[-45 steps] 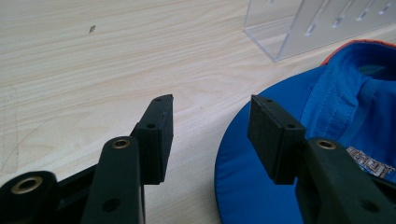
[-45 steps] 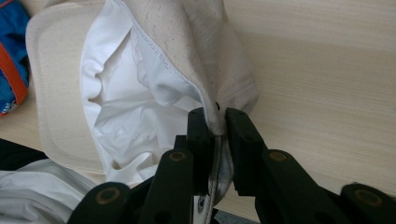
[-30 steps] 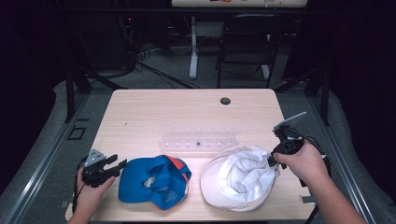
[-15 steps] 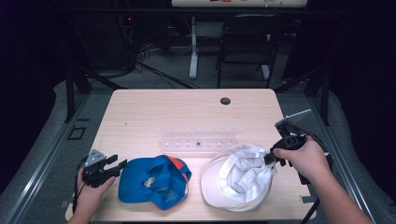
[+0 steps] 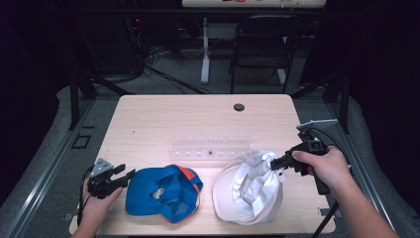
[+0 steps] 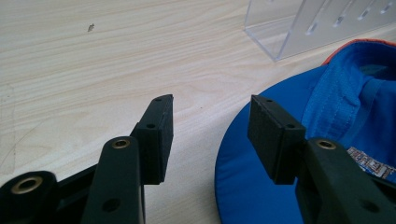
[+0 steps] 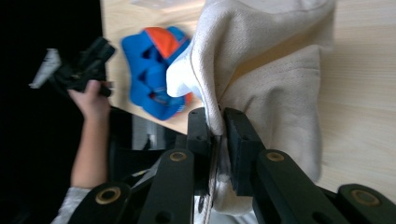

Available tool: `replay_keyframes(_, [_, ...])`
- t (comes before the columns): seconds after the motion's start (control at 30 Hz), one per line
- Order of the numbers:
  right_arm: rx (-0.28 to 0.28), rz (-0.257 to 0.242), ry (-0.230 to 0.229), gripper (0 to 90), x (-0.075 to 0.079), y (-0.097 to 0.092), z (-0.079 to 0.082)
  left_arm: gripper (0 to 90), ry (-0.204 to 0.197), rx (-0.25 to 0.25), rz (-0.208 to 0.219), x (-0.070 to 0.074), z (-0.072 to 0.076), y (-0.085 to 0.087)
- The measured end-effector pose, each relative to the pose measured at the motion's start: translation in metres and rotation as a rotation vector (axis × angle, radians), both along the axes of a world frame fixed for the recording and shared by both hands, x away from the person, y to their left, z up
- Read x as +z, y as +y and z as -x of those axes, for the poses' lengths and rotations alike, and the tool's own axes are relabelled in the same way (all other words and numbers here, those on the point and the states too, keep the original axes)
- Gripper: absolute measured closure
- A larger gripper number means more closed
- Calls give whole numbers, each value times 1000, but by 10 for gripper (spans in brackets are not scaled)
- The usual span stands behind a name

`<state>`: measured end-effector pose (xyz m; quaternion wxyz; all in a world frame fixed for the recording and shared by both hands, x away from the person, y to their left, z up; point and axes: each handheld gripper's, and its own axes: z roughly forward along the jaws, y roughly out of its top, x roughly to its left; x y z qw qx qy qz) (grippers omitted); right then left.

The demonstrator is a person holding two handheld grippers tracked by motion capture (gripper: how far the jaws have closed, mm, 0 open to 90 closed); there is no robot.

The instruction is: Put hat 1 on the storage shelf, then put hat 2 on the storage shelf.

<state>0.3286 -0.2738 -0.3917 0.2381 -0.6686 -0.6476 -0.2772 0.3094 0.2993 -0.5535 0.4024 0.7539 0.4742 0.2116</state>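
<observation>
Right gripper (image 7: 215, 122) pinches the white cap (image 7: 275, 84); left gripper (image 6: 210, 116) spread beside the blue cap (image 6: 299, 140)

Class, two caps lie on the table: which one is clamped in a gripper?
The white cap: the right gripper pinches its edge. The blue cap lies free beside the open left gripper.

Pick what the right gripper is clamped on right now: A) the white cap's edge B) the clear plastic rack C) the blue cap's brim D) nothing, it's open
A: in the right gripper view the right gripper has its fingers pinched shut on the fabric edge of the white cap.
</observation>
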Motion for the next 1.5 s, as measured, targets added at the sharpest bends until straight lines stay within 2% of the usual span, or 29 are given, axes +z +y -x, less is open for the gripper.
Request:
replay_keyframes(0.07, [17, -38, -10, 815, 2, 0, 0, 511, 1, 1, -2, 1, 0, 0])
replay_keyframes(0.1, [-8, -47, -13, 815, 3, 3, 1, 511, 3, -1, -2, 1, 1, 0])
replay_keyframes(0.13, [-7, -68, -24, 814, 5, 4, 1, 511, 4, -2, -2, 1, 1, 1])
replay_keyframes(0.23, [15, -105, -33, 814, 13, 6, 3, 511, 3, -4, -5, 2, 2, 1])
replay_keyframes(0.53, [8, -140, -72, 815, 28, 13, 4, 510, -1, -3, -2, 2, 2, 0])
replay_keyframes(0.9, [-21, -214, -111, 815, 40, 12, -1, 508, -1, -4, -6, 2, 3, -1])
replay_keyframes(1.33, [-49, -313, -180, 814, 78, 32, -22, 508, -2, -7, 2, 1, 2, -1])
replay_keyframes(1.5, [-53, -319, -198, 814, 89, 47, -33, 509, 3, -10, 0, 2, 2, -1])
